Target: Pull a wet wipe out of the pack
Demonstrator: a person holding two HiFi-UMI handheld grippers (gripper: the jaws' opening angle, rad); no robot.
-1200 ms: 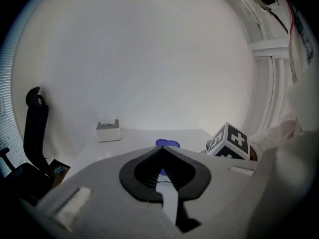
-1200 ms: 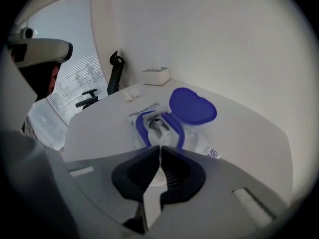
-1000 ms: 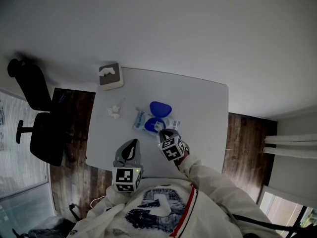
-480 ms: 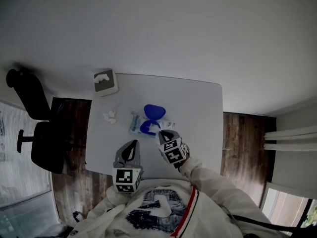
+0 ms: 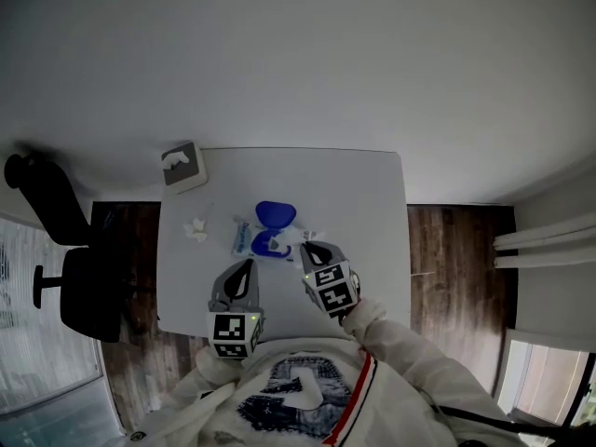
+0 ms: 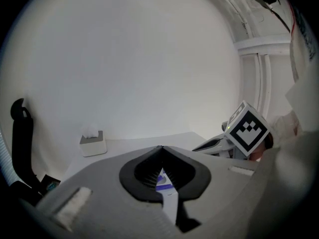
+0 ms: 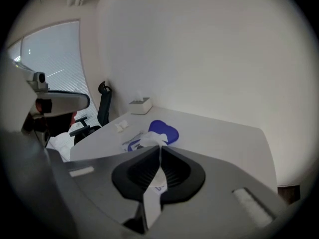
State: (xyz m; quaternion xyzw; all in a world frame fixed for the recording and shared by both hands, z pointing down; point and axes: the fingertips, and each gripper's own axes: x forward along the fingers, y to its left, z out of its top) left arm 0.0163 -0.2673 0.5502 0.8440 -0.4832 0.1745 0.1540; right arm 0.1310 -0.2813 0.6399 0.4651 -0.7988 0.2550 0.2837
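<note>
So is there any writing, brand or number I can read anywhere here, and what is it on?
Nothing here reads clearly.
On the blue-lidded white wet wipe pack: blue print, too blurred to read.
On the black-and-white marker cubes: square patterns only, no letters.
On the person's white sweatshirt: dark chest print, too blurred to read.
On the grey-and-white tissue box: no print visible.

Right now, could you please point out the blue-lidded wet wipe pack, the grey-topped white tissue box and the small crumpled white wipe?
Wet wipe pack (image 5: 276, 214): head view, open blue lid.
Tissue box (image 5: 185, 169): head view, top face.
Crumpled wipe (image 5: 196, 230): head view, its middle.
</note>
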